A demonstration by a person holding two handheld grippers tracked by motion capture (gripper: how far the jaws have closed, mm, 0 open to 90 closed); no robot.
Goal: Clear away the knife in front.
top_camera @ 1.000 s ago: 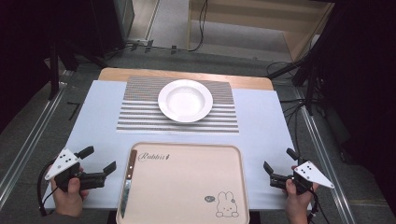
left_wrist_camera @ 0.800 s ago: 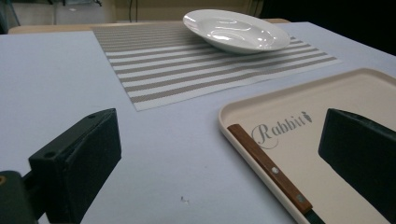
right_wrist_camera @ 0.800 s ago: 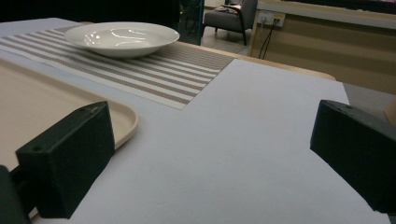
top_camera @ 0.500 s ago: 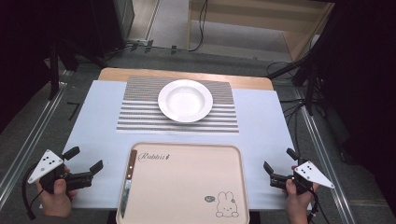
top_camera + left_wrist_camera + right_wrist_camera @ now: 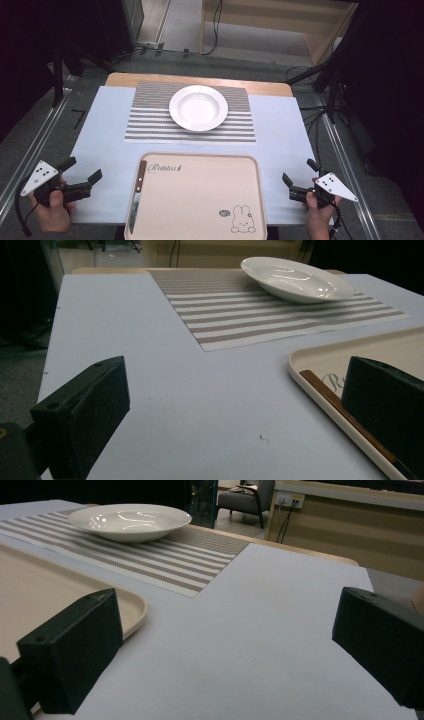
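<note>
Both claws are held spread w/ nothing pinched: left gripper [image 5: 82, 176] off the tray's [image 5: 210, 200] left edge, right gripper [image 5: 299, 177] off its right. Knife [image 5: 136, 197] is laid along the tray's left rim (handle pointed away), prob. so it can be grabbed easily.

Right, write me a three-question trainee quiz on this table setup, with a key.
1. True or false: the knife lies on the tray along its left edge.
2. What does the white plate sit on? A) the tray B) the striped placemat C) the bare table
3. Fill in: the jaws of the left gripper and the right gripper stand ____ and hold nothing.

Key: 1 true; 2 B; 3 open.
</note>
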